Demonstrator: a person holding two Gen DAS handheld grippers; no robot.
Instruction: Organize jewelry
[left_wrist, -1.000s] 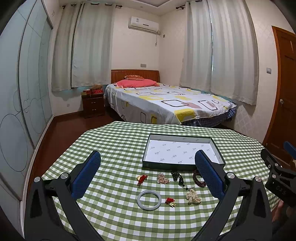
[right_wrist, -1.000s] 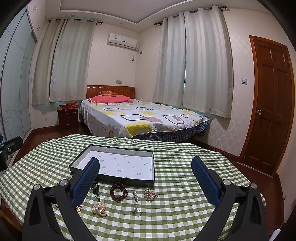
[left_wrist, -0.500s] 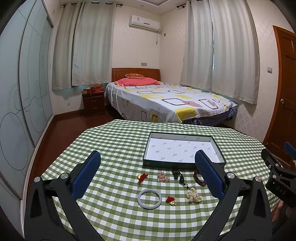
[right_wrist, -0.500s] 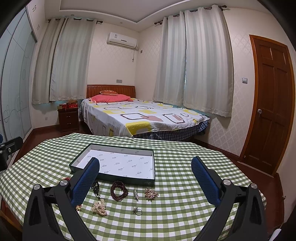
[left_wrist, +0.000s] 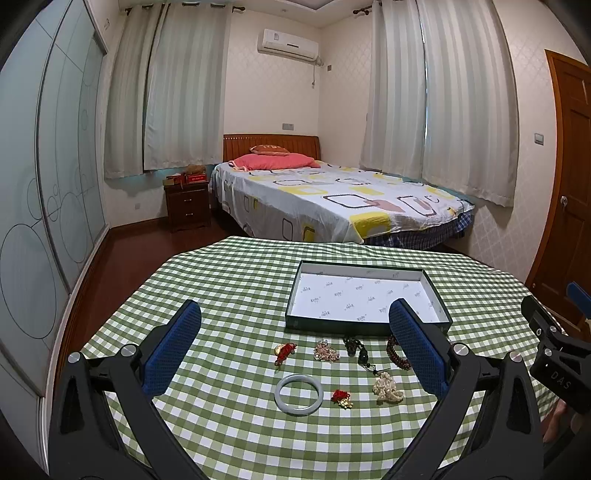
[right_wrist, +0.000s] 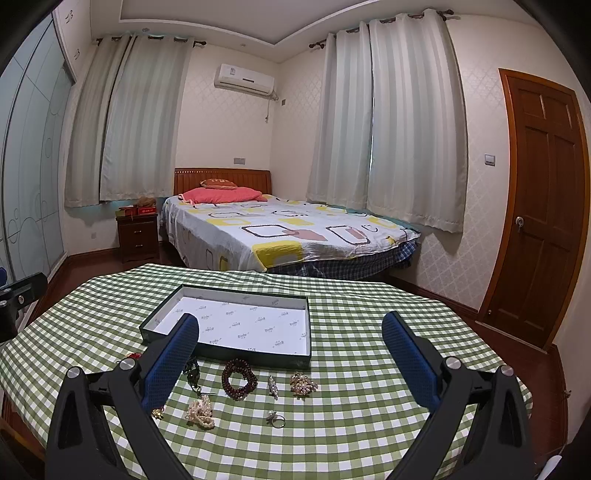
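A shallow dark-green box (left_wrist: 369, 328) (right_wrist: 229, 358) with a white lining lies on the green checked table. In front of it lie loose pieces: a pale jade bangle (left_wrist: 299, 394), two red-and-gold charms (left_wrist: 284, 350) (left_wrist: 341, 398), a pearl cluster (left_wrist: 387, 387) (right_wrist: 200, 411), a dark red bead bracelet (right_wrist: 238, 378), a black pendant (left_wrist: 356, 347), a beaded brooch (left_wrist: 325, 350), another brooch (right_wrist: 303, 384), a pin (right_wrist: 272, 386) and a ring (right_wrist: 276, 419). My left gripper (left_wrist: 295, 347) is open above the jewelry, holding nothing. My right gripper (right_wrist: 290, 350) is open too, empty.
The round table (left_wrist: 240, 288) drops off at its edges to a dark wooden floor. A bed (left_wrist: 332, 199), a nightstand (left_wrist: 187, 206) and a wardrobe stand behind. A wooden door (right_wrist: 535, 221) is at right. The other gripper's body (left_wrist: 557, 369) shows at the left view's right edge.
Both views have shifted only slightly; the box and jewelry sit a little lower in frame. Nothing was taken hold of or moved on the table.
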